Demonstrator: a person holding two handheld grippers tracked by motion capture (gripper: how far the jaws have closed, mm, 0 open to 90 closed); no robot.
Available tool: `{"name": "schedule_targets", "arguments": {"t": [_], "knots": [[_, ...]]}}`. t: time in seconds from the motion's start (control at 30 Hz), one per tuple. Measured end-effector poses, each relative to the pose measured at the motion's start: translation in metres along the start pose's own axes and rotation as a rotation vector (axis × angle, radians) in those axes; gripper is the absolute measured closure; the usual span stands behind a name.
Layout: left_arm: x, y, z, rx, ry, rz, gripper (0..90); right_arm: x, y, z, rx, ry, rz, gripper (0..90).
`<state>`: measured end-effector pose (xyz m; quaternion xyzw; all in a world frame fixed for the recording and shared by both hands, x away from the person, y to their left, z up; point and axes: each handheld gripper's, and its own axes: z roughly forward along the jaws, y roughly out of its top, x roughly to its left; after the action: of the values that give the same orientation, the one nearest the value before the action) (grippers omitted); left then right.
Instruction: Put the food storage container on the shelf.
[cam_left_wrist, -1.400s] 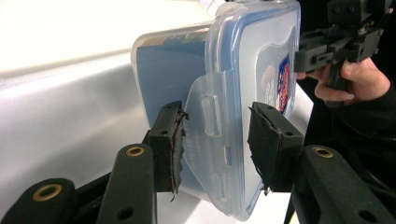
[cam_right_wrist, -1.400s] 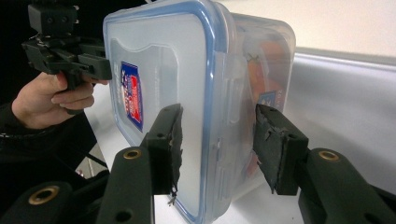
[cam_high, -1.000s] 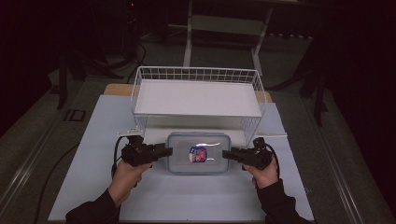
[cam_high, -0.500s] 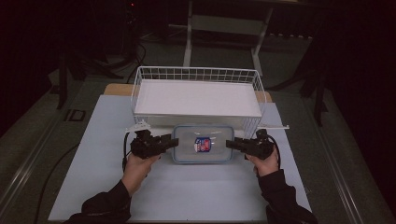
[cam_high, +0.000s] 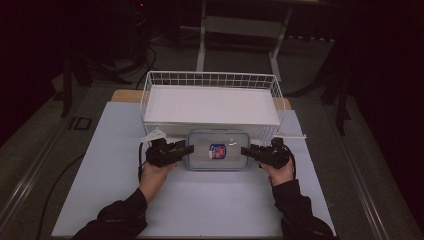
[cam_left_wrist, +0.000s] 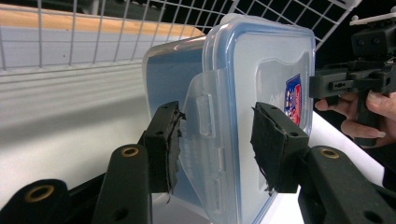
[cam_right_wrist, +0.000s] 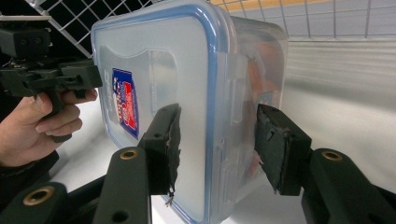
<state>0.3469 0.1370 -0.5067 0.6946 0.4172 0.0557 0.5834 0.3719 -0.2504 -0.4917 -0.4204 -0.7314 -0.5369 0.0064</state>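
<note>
From the high view, our lunch box (cam_high: 218, 150) sits on the surface (cam_high: 100, 165) just before the wire basket (cam_high: 210, 80).

In the left gripper view, our left hand-held gripper (cam_left_wrist: 215, 140) straddles its latch, jaws released; we should clench squarely.

Right gripper view: right hand-held gripper (cam_right_wrist: 217, 142) likewise released around the opposite end.

A dim room surrounds the pale blue-white rectangular tabletop (cam_high: 100, 165), with a dark grey floor (cam_high: 45, 130), black cables (cam_high: 150, 55) trailing behind, and a grey metal frame stand (cam_high: 240, 25) at the back
</note>
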Motion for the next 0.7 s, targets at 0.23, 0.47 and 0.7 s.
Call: {"name": "schedule_targets", "arguments": {"t": [0.23, 0.47, 0.7], "knots": [[0.005, 0.002, 0.004, -0.038, 0.014, -0.027, 51.6, -0.004, 0.003, 0.007, -0.021, -0.002, 0.015, 51.1], [0.011, 0.003, 0.007, -0.057, 0.006, -0.034, 50.7, -0.004, 0.002, 0.009, -0.033, -0.015, 0.028, 50.1], [0.016, -0.002, 0.012, -0.112, 0.005, -0.064, 48.5, -0.004, -0.002, 0.012, -0.069, -0.031, 0.036, 48.7]]}}
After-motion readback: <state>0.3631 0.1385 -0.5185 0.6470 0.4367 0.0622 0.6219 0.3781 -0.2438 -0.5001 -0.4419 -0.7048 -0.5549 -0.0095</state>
